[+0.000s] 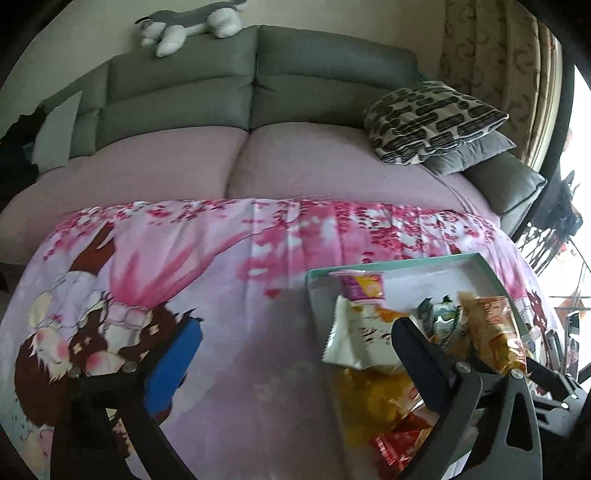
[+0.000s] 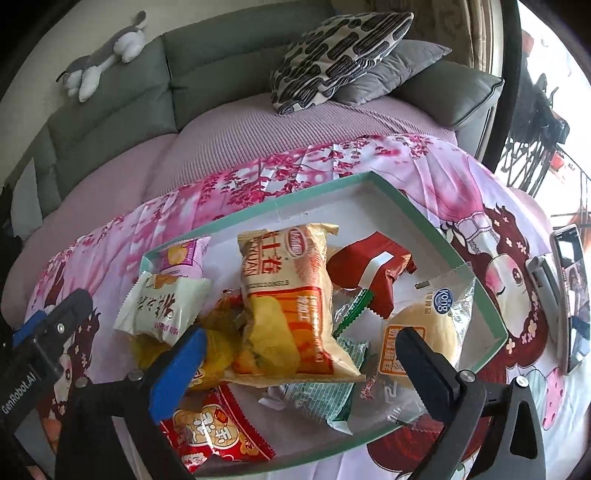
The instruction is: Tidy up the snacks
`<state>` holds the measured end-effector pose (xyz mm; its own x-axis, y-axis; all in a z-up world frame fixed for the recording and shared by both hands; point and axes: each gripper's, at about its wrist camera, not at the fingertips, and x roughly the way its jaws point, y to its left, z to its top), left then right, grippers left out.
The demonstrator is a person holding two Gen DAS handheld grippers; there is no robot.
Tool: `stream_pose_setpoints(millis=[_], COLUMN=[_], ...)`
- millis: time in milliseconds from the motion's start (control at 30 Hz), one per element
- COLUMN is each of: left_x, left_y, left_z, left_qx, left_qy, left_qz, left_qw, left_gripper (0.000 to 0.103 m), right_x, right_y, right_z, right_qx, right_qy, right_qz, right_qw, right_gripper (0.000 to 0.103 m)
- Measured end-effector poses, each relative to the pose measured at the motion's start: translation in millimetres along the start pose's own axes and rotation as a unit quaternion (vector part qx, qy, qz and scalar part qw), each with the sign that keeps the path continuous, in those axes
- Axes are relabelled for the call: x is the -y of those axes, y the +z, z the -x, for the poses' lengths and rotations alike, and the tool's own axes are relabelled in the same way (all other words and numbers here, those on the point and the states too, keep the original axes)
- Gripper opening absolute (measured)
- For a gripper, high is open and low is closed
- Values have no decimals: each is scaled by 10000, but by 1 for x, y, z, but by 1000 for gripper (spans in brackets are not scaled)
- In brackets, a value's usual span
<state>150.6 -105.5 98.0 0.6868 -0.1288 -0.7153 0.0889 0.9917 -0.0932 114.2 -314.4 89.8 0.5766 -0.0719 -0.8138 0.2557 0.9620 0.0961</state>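
A shallow teal-rimmed box [image 2: 325,186] lies on the pink printed cloth and holds several snack packets. An orange and beige bread bag [image 2: 286,299] lies in the middle. Around it are a dark red packet [image 2: 373,269], a clear bun packet [image 2: 424,325], a white packet [image 2: 162,306], a pink packet [image 2: 184,256], a green packet [image 2: 321,400] and a red packet [image 2: 214,428]. My right gripper [image 2: 301,350] is open above the box, empty. My left gripper [image 1: 295,339] is open and empty, left of the box [image 1: 399,264]. It also shows in the right wrist view [image 2: 55,317].
The cloth [image 1: 184,258] covers a table in front of a sofa [image 1: 258,81] with patterned cushions [image 1: 432,118] and a plush toy [image 1: 192,26]. A phone on a stand [image 2: 569,295] stands right of the box.
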Motion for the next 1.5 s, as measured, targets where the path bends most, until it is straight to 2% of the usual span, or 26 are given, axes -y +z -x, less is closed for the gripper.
stream_pose_setpoints(millis=[167, 300, 400, 533, 767, 1500], left_x=[-10, -15, -19, -31, -32, -42], left_y=[-14, -34, -49, -70, -97, -101], left_z=[14, 26, 34, 39, 49, 45], left_qx=[96, 100, 75, -277, -516, -692], left_qy=[383, 1186, 1517, 1389, 1456, 1496], left_qz=[73, 15, 25, 221, 65, 155], left_qw=[9992, 9929, 9884, 9897, 9880, 9862], left_gripper=[103, 103, 103, 103, 103, 103], right_x=[-3, -5, -6, -5, -8, -10], right_y=[-10, -24, -37, -55, -77, -79], right_z=[13, 24, 34, 41, 44, 36], right_qx=[65, 64, 46, -31, -234, -271], right_qy=[-24, -61, -120, -111, -127, -93], right_qz=[82, 191, 312, 422, 613, 684], right_qw=[9999, 9998, 9994, 9990, 9978, 9972], right_gripper=[103, 103, 103, 103, 103, 103])
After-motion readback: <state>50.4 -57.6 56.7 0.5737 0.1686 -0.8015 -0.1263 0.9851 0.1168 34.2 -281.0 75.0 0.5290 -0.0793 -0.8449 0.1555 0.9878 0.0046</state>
